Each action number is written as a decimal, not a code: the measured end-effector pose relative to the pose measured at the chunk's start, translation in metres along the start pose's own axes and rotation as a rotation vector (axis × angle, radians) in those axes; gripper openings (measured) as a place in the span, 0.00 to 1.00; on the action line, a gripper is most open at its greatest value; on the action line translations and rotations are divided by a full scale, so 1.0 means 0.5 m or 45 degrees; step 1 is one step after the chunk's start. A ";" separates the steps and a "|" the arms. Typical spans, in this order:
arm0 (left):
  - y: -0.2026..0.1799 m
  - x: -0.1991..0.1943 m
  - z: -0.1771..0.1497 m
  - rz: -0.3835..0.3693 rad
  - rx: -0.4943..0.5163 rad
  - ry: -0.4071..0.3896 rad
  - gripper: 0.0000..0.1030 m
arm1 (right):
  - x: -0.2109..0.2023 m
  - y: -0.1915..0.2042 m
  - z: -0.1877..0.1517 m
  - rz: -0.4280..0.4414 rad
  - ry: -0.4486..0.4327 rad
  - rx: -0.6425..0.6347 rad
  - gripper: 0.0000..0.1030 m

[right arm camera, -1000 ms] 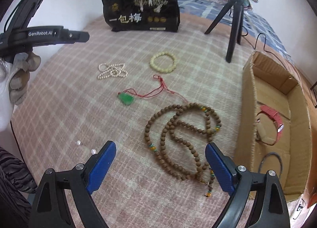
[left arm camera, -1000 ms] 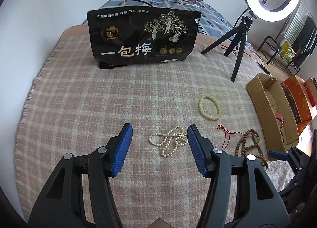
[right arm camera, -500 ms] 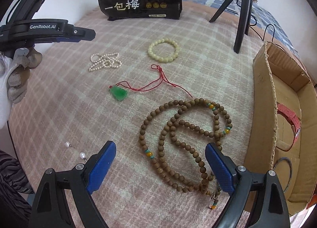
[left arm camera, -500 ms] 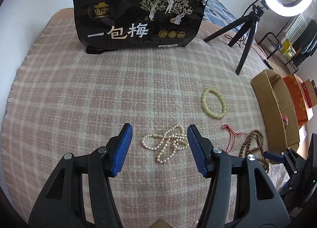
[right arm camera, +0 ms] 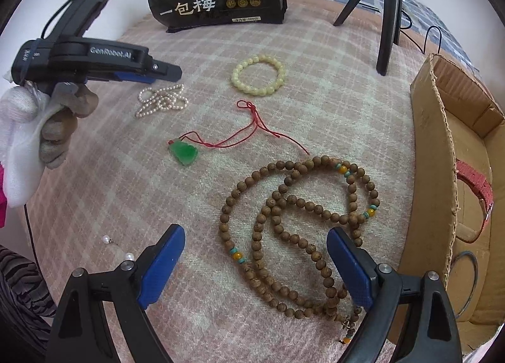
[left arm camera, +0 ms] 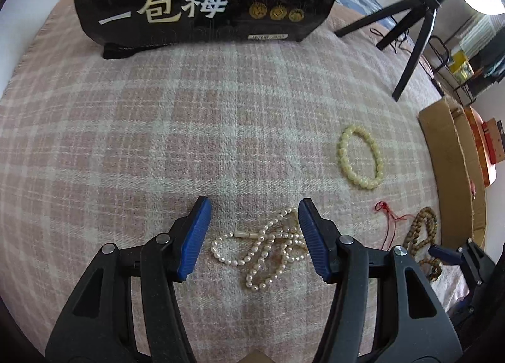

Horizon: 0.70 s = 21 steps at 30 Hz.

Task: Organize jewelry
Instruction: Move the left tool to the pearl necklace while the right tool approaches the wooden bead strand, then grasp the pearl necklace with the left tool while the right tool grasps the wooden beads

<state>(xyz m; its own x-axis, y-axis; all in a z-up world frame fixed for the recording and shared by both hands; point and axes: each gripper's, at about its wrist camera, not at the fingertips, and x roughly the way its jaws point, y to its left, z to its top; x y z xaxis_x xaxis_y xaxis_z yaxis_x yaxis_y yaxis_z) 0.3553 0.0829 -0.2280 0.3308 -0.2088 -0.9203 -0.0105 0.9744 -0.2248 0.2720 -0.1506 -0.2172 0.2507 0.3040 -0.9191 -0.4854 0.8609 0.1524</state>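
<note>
A white pearl necklace [left arm camera: 265, 249] lies bunched on the pink checked cloth [left arm camera: 157, 142]. My left gripper [left arm camera: 254, 237] is open, low over the cloth, its blue pads either side of the pearls; it also shows in the right wrist view [right arm camera: 151, 74] beside the pearls [right arm camera: 162, 101]. My right gripper [right arm camera: 255, 265] is open with the brown wooden bead necklace [right arm camera: 296, 230] between its pads. A pale yellow bead bracelet [right arm camera: 258, 75] and a green pendant [right arm camera: 183, 152] on a red cord lie between them.
An open cardboard box [right arm camera: 442, 148] stands at the right, holding a red watch strap [right arm camera: 475, 186] and a dark ring. A black snack bag [left arm camera: 205, 0] stands at the back. A black tripod [right arm camera: 386, 9] stands back right. Two loose pearl earrings [right arm camera: 107, 239] lie front left.
My left gripper moved forward and down until its pads straddle the pearl necklace. My right gripper moved forward and lower over the wooden beads. Both stayed open.
</note>
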 end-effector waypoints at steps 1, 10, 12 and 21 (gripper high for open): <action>-0.002 0.001 0.000 -0.003 0.022 0.006 0.57 | 0.002 -0.001 0.000 0.001 0.004 0.003 0.90; -0.035 -0.010 -0.038 -0.014 0.206 0.068 0.57 | 0.020 0.001 0.003 -0.001 0.026 -0.006 0.90; -0.058 -0.006 -0.051 0.070 0.299 0.064 0.57 | 0.023 0.005 0.005 -0.003 0.027 -0.014 0.90; -0.090 0.008 -0.064 0.194 0.391 0.030 0.54 | 0.038 0.010 0.012 -0.076 0.044 -0.030 0.80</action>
<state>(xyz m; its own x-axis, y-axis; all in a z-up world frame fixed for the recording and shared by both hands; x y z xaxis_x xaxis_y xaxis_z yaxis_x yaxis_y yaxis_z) 0.3267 0.0353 -0.2320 0.3254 -0.0570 -0.9438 0.2277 0.9735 0.0197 0.2792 -0.1381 -0.2317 0.2508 0.2376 -0.9384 -0.4902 0.8671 0.0886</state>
